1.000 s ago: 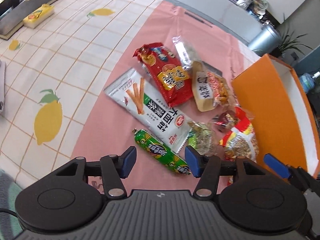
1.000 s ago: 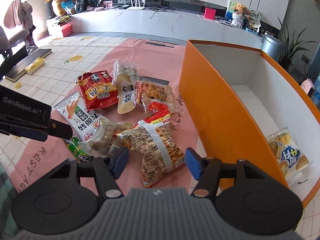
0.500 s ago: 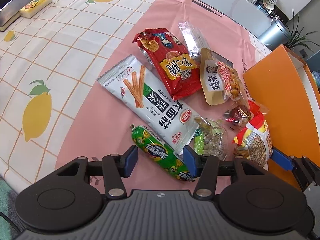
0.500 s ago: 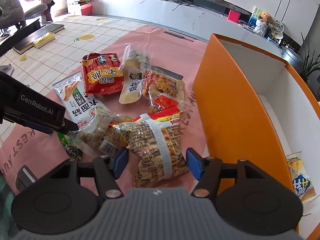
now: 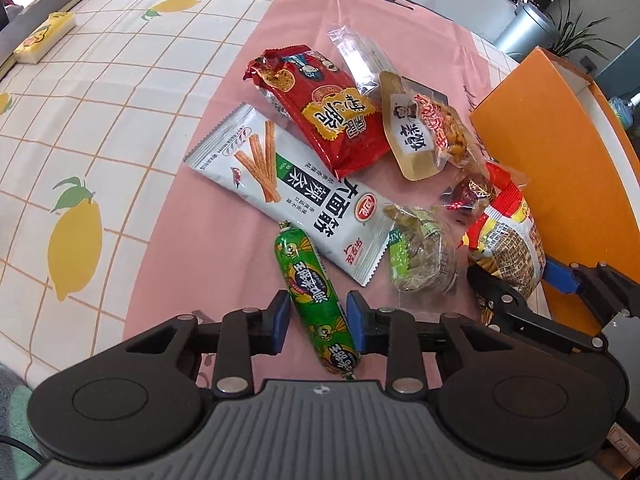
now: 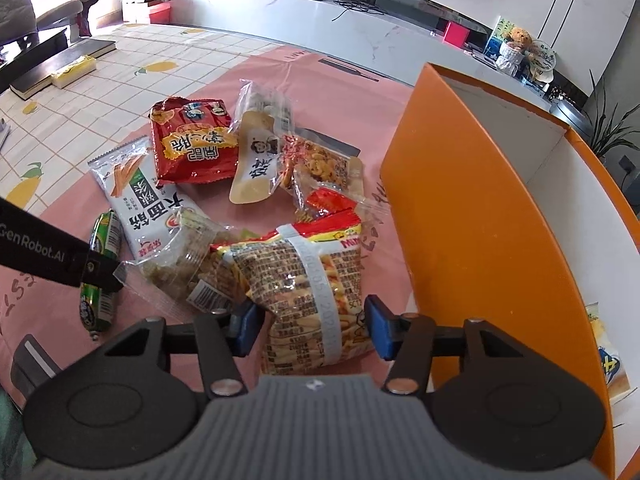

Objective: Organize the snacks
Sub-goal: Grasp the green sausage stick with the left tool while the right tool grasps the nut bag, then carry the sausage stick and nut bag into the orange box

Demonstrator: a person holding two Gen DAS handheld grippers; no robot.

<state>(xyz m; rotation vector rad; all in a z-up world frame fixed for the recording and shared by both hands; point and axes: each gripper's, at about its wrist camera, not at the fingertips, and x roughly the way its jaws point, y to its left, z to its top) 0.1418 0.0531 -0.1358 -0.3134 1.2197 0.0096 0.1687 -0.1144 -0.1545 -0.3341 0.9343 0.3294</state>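
A pile of snack packets lies on a pink mat (image 5: pixel 240 216). My left gripper (image 5: pixel 317 322) is open with its blue pads on either side of a green sausage stick (image 5: pixel 312 292), also seen in the right wrist view (image 6: pixel 102 264). My right gripper (image 6: pixel 312 330) is open around the lower end of a red-and-yellow peanut bag (image 6: pixel 308 292), which also shows in the left wrist view (image 5: pixel 510 240). An orange box (image 6: pixel 460 216) with white inside stands to the right and holds a yellow chip packet (image 6: pixel 606 352).
Other packets lie in the pile: a white spicy-strip pack (image 5: pixel 288 184), a red bag (image 5: pixel 328 112), a beige pouch (image 5: pixel 412 140), a clear green-bean pack (image 5: pixel 420 256) and a small red candy (image 5: pixel 472 196). A lemon-print cloth (image 5: pixel 100 100) covers the table to the left.
Both grippers have moved down and forward. The left one now straddles the green sausage stick, and the right one now straddles the peanut bag.
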